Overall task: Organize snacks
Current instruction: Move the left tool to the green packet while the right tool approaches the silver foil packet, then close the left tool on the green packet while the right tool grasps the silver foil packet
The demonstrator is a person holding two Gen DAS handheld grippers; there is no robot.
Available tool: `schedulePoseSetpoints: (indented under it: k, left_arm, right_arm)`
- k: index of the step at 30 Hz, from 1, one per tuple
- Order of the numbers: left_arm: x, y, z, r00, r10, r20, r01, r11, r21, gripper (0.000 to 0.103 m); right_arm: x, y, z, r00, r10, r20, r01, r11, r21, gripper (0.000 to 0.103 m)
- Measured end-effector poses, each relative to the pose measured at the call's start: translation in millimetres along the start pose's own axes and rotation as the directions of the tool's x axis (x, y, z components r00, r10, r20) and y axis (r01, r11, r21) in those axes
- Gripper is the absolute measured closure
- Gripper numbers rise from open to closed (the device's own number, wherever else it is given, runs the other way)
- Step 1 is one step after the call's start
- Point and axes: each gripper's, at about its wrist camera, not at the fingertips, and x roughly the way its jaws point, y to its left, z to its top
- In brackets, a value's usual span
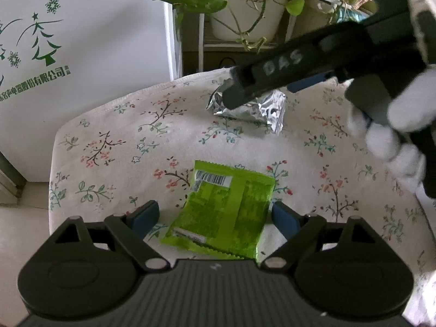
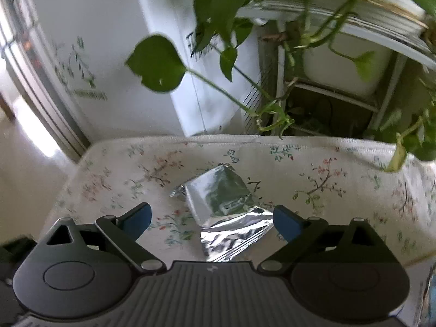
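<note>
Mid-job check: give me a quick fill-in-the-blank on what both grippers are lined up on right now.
1. The left gripper is open around a ____ snack packet.
2. The right gripper is open over a ____ foil packet.
3. Both packets lie on a ____-patterned cloth.
4. Behind the table hangs a leafy ____.

Missing words: green; silver; floral; plant

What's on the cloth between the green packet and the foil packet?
Nothing: bare floral cloth separates the green packet from the foil packet, shown in the left wrist view.
</note>
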Motion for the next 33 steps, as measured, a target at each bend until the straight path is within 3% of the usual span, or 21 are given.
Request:
schedulePoseSetpoints:
  k: [4,15,16,18,20,22,24,27,30,33]
  left_arm:
    - [3.8,-2.4,-0.4,1.000,-0.001,-0.003,0.001,1.000,0.010,0.001]
    - [5.4,-2.0,3.4,1.000,0.004,-0.022,-0.004,1.000,-0.005,0.000]
    - [5.2,-1.9,3.5,1.000,0.004,-0.020,-0.004,1.000,-0.005,0.000]
    - [5.0,-2.3,3.4,1.000,0.010,-0.016,-0.010,1.000,-0.011,0.000]
    - [4.5,-2.5,3.2,1.000,0.015,-0.016,-0.016,1.000,-0.023,0.001]
    - [3.2,-3.6,3.3,1.000,0.015,-0.010,-0.015,0.999,-0.029,0.006]
    - [-0.8,-4.9,4.4,1.000,0.014,0.007,-0.014,1.000,-0.025,0.026]
    - [-5.8,-5.0,6.5,1.000,0.014,0.007,-0.014,0.999,-0.040,0.043]
    - [-10.7,-2.2,4.5,1.000,0.016,0.012,-0.015,0.998,-0.064,0.051]
    - [-18.2,0.7,1.9,1.000,0.010,0.006,-0.009,0.995,-0.101,0.053]
  right_arm:
    - [11.8,-4.9,-0.7,1.000,-0.006,-0.007,0.006,1.000,-0.023,0.003]
    - [34.6,-8.4,-5.3,1.000,-0.020,-0.016,0.019,1.000,-0.024,0.003]
    - [35.6,-6.7,-5.8,1.000,-0.023,-0.016,0.023,0.999,-0.041,0.004]
    - [35.7,-1.4,-7.4,0.998,-0.060,-0.014,0.059,0.995,-0.078,0.018]
    - [34.0,-0.1,-7.8,0.998,-0.067,-0.020,0.065,0.994,-0.092,0.022]
    - [30.9,0.1,-8.6,0.998,-0.057,-0.025,0.055,0.994,-0.090,0.027]
    - [29.1,0.1,-9.4,0.998,-0.054,-0.030,0.052,0.995,-0.083,0.028]
    - [22.2,3.9,-13.9,0.997,-0.063,-0.047,0.059,0.995,-0.079,0.028]
    - [12.3,8.9,-20.4,0.994,-0.086,-0.063,0.082,0.995,-0.064,0.029]
    - [0.2,6.6,-26.6,0.993,-0.086,-0.074,0.089,0.996,0.029,0.029]
